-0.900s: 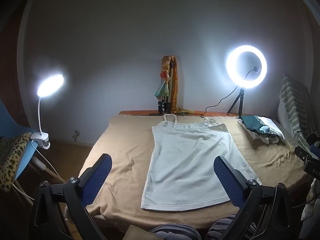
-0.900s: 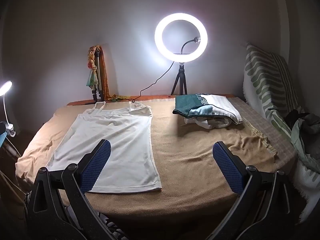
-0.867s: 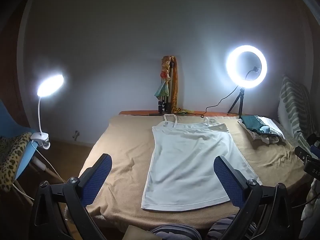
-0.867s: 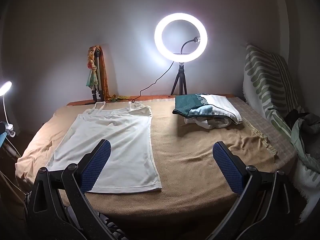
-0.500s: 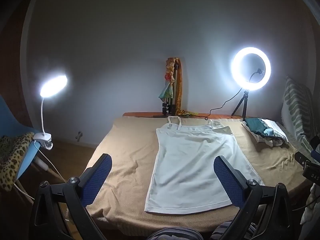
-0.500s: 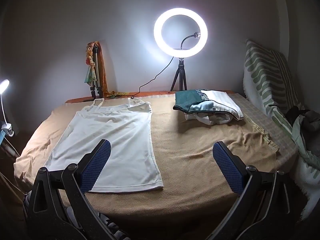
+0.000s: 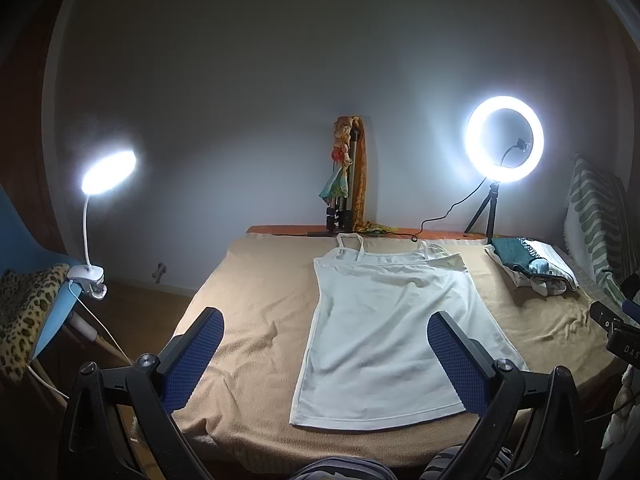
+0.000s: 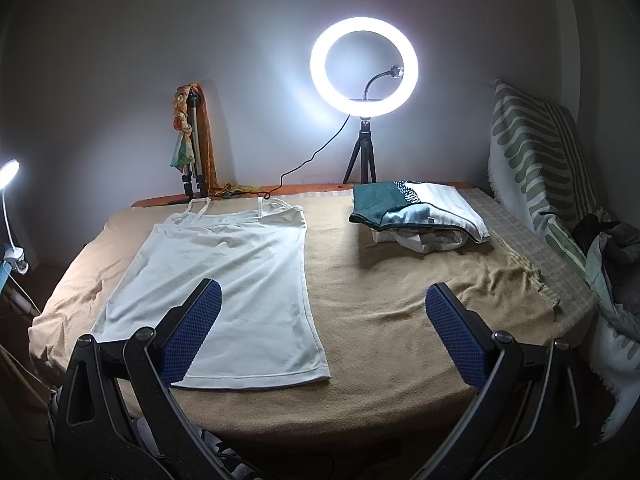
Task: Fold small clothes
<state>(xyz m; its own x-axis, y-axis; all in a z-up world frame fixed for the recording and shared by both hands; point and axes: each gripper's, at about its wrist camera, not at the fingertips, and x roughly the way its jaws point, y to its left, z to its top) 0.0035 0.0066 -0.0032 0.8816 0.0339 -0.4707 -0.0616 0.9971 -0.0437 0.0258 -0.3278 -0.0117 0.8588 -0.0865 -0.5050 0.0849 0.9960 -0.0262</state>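
Note:
A white strappy tank top (image 7: 392,332) lies flat on the tan blanket (image 7: 256,312), straps toward the far wall, hem toward me. It also shows in the right wrist view (image 8: 236,280). My left gripper (image 7: 324,360) is open and empty, held above the near edge of the bed over the top's hem. My right gripper (image 8: 320,328) is open and empty, held above the near edge to the right of the top's hem.
A stack of folded clothes (image 8: 420,212) sits at the back right of the bed. A ring light (image 8: 364,68) and a tripod with cloth (image 8: 192,148) stand by the far wall. A clip lamp (image 7: 100,208) is at the left, a striped cushion (image 8: 536,160) at the right.
Both grippers have drifted slightly; the left view shifted so the top sits a bit more to the right, the right view tilted down a little. Both stay open and empty.

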